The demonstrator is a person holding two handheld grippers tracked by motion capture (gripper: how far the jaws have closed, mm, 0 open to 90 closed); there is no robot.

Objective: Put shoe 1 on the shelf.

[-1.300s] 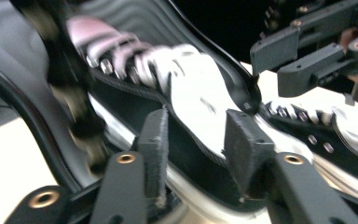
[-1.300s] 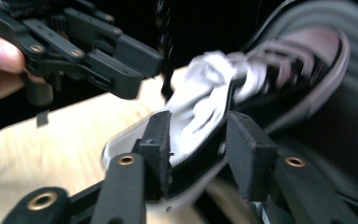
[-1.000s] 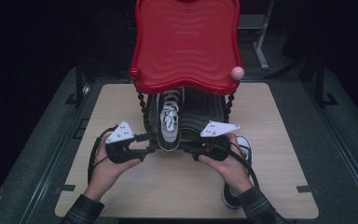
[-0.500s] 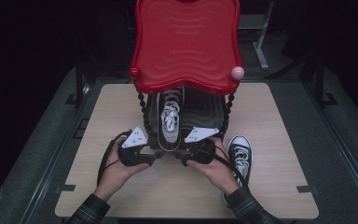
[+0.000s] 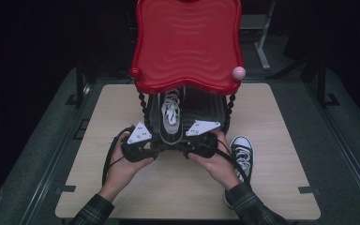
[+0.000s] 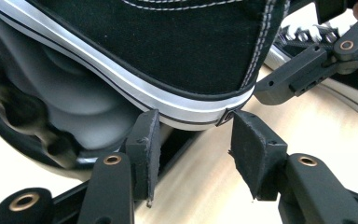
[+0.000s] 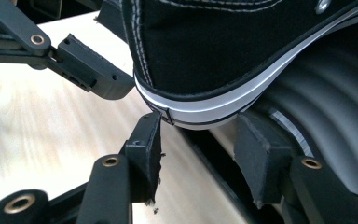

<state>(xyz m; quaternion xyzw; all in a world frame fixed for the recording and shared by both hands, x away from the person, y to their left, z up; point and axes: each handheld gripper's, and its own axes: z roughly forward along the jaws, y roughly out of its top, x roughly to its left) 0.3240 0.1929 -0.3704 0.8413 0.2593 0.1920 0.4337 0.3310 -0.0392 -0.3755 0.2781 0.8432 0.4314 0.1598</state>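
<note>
Readable text: none on any surface.
Sneaker heel: small tab at the sole, its marking too small to read.
Signs, numbers: none legible.

We see our right gripper with its jaws parted just under the heel of a black sneaker, the pads close to its white sole edge. The left gripper reaches in at upper left over the light wooden table.

Sneaker black canvas, white laces, white sole stripe. Shelf glossy red, wavy ridges. Knob pink. Table pale wood. Sleeves dark plaid.
</note>
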